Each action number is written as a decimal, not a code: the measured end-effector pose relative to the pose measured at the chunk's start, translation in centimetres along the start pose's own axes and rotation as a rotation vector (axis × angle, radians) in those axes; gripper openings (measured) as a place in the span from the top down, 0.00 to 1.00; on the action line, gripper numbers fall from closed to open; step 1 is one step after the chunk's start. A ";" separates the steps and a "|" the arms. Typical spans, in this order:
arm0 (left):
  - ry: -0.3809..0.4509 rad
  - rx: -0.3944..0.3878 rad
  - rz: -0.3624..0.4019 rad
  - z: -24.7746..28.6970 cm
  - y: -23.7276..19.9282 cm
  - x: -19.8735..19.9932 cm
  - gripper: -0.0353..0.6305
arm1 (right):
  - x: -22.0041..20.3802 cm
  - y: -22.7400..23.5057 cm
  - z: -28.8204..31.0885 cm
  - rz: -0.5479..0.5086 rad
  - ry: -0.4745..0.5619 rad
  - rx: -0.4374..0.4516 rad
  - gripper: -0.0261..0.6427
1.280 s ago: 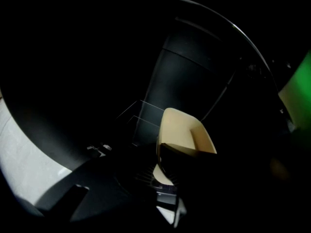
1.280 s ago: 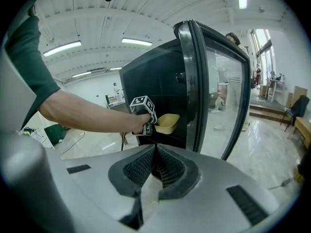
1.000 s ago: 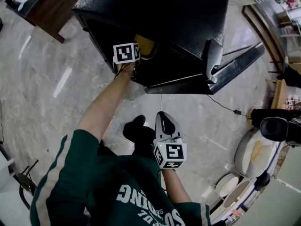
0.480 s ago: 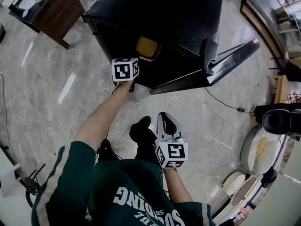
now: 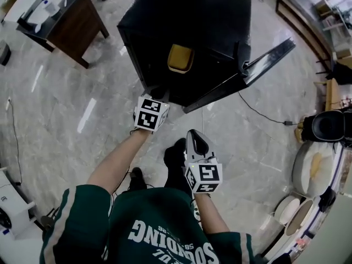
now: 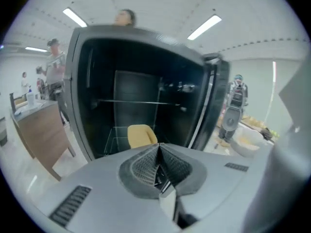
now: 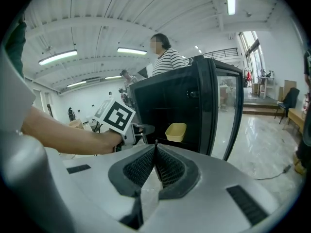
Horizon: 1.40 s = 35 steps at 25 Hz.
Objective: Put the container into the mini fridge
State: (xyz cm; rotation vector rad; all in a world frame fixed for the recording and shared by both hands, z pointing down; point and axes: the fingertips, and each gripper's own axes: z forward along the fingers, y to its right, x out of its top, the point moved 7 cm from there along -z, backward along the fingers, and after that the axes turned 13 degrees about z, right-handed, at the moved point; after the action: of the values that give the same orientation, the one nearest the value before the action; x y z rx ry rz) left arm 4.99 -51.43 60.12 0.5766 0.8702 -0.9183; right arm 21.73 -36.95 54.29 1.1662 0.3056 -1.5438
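Note:
The black mini fridge (image 5: 187, 15) stands open, its door (image 5: 267, 59) swung out to the right. A yellow container (image 5: 180, 58) sits inside on the lower wire shelf, also visible as the container (image 6: 142, 135) and the container (image 7: 176, 131). My left gripper (image 5: 158, 94) is just outside the fridge opening, below the container and apart from it. In its own view the left gripper (image 6: 158, 148) is shut with nothing between the pads. My right gripper (image 5: 194, 137) hangs lower, over the floor, and the right gripper (image 7: 155, 147) is shut and empty too.
A wooden desk (image 5: 66, 21) stands at the upper left. A cable (image 5: 264, 113) runs across the floor to the right of the fridge. Round white things (image 5: 311, 172) crowd the right edge. A person in a striped shirt (image 7: 167, 59) stands behind the fridge.
My left gripper has drawn back out of the fridge toward me, leaving the yellow container inside. The right gripper has barely moved.

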 end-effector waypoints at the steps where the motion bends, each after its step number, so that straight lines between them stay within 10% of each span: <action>1: 0.009 -0.014 0.005 -0.9 0.4 0.2 0.93 | 0.1 -0.4 -0.2 0.000 0.004 0.000 0.91; 35: 0.169 -0.137 0.111 -23.6 7.5 0.8 0.93 | -1.9 -10.0 -9.4 -0.003 0.120 -0.022 0.91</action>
State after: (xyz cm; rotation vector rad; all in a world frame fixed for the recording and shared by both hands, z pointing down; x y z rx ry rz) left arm 2.50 -30.42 47.30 0.5837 1.0339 -0.7110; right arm 17.68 -25.57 47.47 1.2440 0.4030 -1.4728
